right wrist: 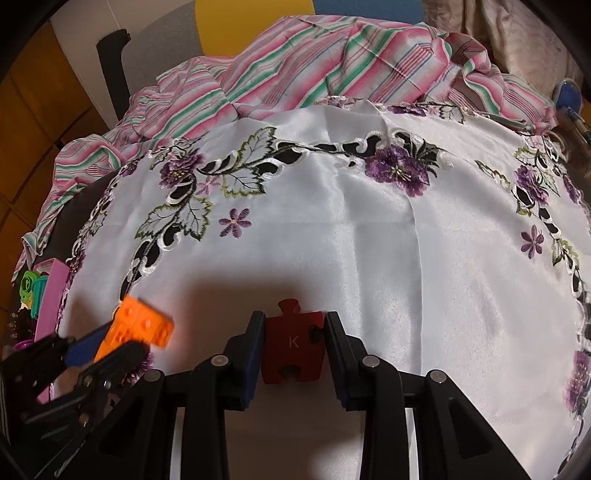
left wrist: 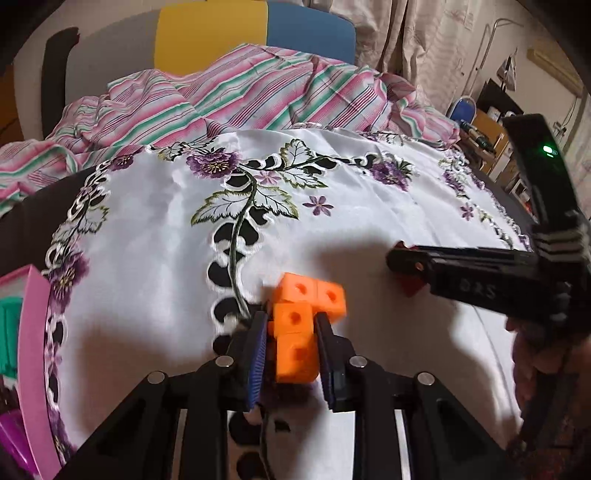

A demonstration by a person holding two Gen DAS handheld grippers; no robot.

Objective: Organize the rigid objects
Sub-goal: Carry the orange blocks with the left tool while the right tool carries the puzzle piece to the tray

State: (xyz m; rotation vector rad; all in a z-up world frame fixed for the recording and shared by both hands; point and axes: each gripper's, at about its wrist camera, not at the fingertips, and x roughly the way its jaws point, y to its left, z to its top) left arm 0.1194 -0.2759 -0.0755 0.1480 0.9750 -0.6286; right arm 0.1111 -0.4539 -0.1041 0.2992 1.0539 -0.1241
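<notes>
The cloth (right wrist: 369, 258) over the surface is glossy white, embroidered with purple flowers, green-edged leaves and black cut-out scrolls. Far behind it lies a sheet (right wrist: 314, 66) striped pink, green and white. The cube block (left wrist: 301, 332) is bright orange. The puzzle piece (right wrist: 293, 343) is dark red with a white letter K. Both hand-held grippers are black with blue pads: left (left wrist: 291, 354), right (right wrist: 294, 350). At the far left sits a pink box (right wrist: 53, 291) with green and teal pieces.

White floral tablecloth (right wrist: 369, 258), striped fabric (left wrist: 229, 92), perhaps a chair (left wrist: 255, 33) behind
</notes>
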